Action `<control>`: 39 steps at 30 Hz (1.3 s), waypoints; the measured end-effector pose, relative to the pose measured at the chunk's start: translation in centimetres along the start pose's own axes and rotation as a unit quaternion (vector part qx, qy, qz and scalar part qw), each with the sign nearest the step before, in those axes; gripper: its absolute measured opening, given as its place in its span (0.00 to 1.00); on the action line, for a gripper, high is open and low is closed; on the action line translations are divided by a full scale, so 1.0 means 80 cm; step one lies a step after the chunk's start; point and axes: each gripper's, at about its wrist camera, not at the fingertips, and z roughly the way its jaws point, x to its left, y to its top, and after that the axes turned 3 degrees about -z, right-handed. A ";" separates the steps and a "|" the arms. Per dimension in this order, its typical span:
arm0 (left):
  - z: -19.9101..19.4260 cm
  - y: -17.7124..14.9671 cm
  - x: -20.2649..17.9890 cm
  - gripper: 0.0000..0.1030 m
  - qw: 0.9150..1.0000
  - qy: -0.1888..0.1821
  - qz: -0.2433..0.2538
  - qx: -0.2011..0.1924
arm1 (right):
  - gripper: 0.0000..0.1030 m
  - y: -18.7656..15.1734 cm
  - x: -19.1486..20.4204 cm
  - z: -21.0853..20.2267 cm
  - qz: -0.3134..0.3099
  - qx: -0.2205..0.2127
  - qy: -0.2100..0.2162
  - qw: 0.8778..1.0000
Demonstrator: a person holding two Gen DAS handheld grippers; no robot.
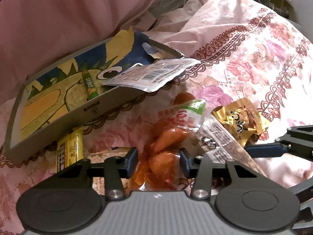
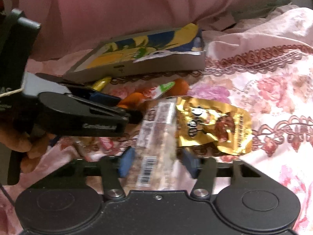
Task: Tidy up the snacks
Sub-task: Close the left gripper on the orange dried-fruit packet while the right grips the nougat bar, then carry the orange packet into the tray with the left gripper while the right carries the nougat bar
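Both pickups are underway: the left gripper [image 1: 158, 161] pinches the orange pack [image 1: 162, 148], the right gripper [image 2: 158, 163] straddles the clear pack [image 2: 154, 146], apparently unclamped, and next each must lift toward the box [image 1: 64, 90] at ten o'clock.

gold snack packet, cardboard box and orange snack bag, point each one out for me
gold snack packet [image 2: 213, 125], right wrist view, middle of its crinkled front
cardboard box [image 1: 58, 105], left wrist view, printed inside bottom
orange snack bag [image 1: 164, 148], left wrist view, clear part over the orange pieces

left gripper [image 1: 158, 162]: black linkage arms, blue pads, silver screws | body: ribbed grey | white cord [image 2: 11, 92]
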 end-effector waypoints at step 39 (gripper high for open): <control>-0.119 -0.040 0.051 0.28 0.989 0.021 -0.137 -0.053 | 0.45 -0.001 0.030 -0.070 -0.062 -0.149 -0.049 0.986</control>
